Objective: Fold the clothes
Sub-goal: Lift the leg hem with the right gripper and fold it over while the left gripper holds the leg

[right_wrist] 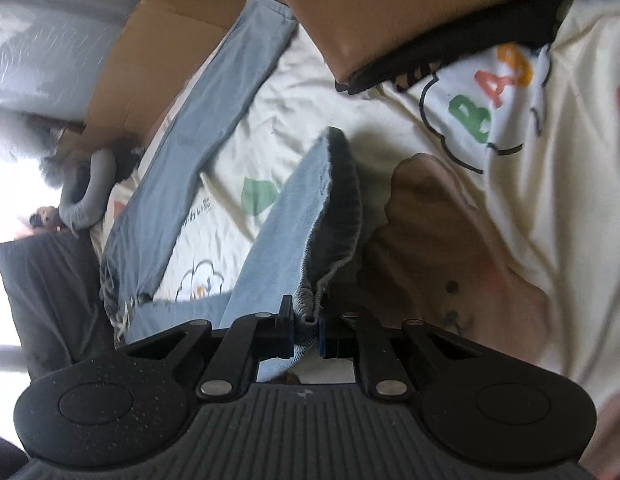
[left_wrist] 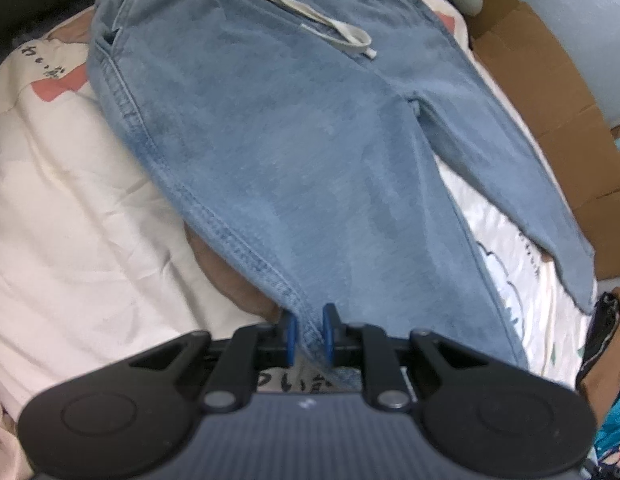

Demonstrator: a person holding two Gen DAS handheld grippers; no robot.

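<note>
A pair of light blue jeans (left_wrist: 293, 128) with a white drawstring (left_wrist: 310, 20) lies flat on a cream printed bedsheet (left_wrist: 69, 184), waistband at the top of the left wrist view. My left gripper (left_wrist: 308, 334) is shut on the stitched outer seam low on one leg. In the right wrist view my right gripper (right_wrist: 305, 326) is shut on the bunched hem of a jeans leg (right_wrist: 305, 216), which hangs lifted off the sheet with its cuff gaping. The other leg (right_wrist: 197, 136) lies flat toward the upper left.
Brown cardboard (left_wrist: 550, 92) borders the bed on the right in the left wrist view. A tan box with a black edge (right_wrist: 390, 20) sits over the sheet (right_wrist: 550, 184) in the right wrist view, and a grey padded thing (right_wrist: 85, 188) lies at the left.
</note>
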